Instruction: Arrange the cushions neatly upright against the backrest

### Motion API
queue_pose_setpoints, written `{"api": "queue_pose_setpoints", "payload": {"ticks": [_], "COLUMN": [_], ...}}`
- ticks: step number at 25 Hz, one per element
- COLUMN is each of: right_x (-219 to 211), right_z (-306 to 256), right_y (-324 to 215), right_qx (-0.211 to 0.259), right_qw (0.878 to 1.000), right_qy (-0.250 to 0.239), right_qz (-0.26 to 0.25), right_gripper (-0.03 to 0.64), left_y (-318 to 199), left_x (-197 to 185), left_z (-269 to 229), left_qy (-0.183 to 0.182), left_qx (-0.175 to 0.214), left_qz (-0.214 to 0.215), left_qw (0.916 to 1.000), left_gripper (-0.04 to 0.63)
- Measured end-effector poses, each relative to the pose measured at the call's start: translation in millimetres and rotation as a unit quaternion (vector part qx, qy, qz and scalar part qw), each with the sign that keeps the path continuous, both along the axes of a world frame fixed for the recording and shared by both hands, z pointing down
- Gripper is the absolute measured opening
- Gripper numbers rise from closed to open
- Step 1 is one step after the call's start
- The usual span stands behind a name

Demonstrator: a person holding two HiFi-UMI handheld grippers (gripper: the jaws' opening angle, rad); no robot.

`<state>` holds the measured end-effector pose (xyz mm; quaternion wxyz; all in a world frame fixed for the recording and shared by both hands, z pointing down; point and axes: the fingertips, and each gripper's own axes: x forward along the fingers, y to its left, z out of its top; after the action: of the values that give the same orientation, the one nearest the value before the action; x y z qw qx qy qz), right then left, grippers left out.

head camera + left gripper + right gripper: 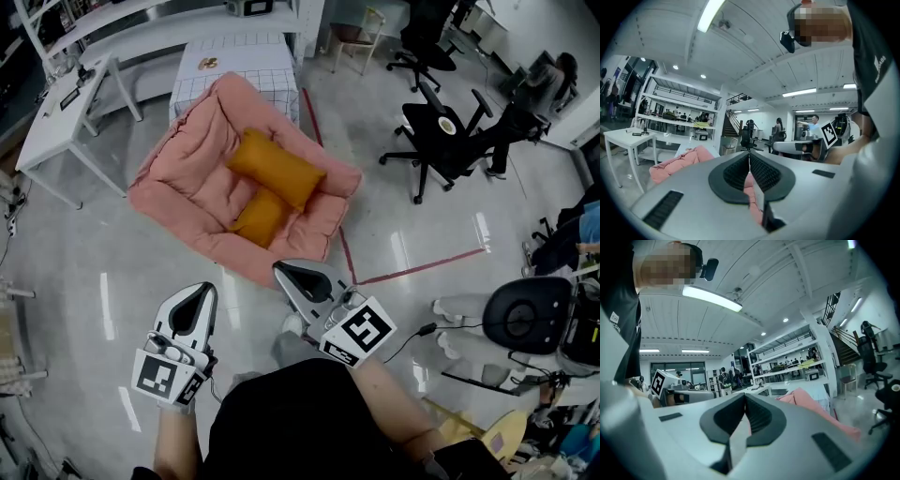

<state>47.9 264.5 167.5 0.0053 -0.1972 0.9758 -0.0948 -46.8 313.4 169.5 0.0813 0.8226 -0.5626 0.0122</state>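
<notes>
Orange cushions (pixel 275 169), long axes perpendicular

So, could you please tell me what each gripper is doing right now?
Left gripper: closed, holding nothing.
Right gripper: closed, holding nothing.

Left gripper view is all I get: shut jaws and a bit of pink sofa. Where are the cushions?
Observer: Head view shows a big cushion and a small cushion, both orange, on the sofa seat.
Operator: Upright?
Observer: No, both lie down, touching each other.
Operator: Right hand-held gripper's jaws?
Observer: The right hand-held gripper is shut on nothing.
</notes>
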Motion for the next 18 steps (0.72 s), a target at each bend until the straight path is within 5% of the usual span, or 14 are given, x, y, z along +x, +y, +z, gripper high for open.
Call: {"api": "queue_pose_setpoints", "payload": {"ticks": [7,18], "right_x": [26.7,22.9], "right_z": [19.2,69.1], "right_y": [-80.2,-174.7], "right_qx": [-0.013,-0.053], "right_qw": [1.0,0.994], "right_qy": [0.009,0.061], "right_qz": [0.021,0.077], "right_gripper": [0.011,0.011], "left_y": [-65.7,-169.6], "left_x": [12.2,-0.4], "left_z": [30.0,72.0], "left_qy": [-0.006,0.004], "left_qx": [-0.046,-0.086], "left_qz": [-0.011,0.058], "left_qw": [0.9989,0.9946], "left_gripper": [0.015,0.015]}}
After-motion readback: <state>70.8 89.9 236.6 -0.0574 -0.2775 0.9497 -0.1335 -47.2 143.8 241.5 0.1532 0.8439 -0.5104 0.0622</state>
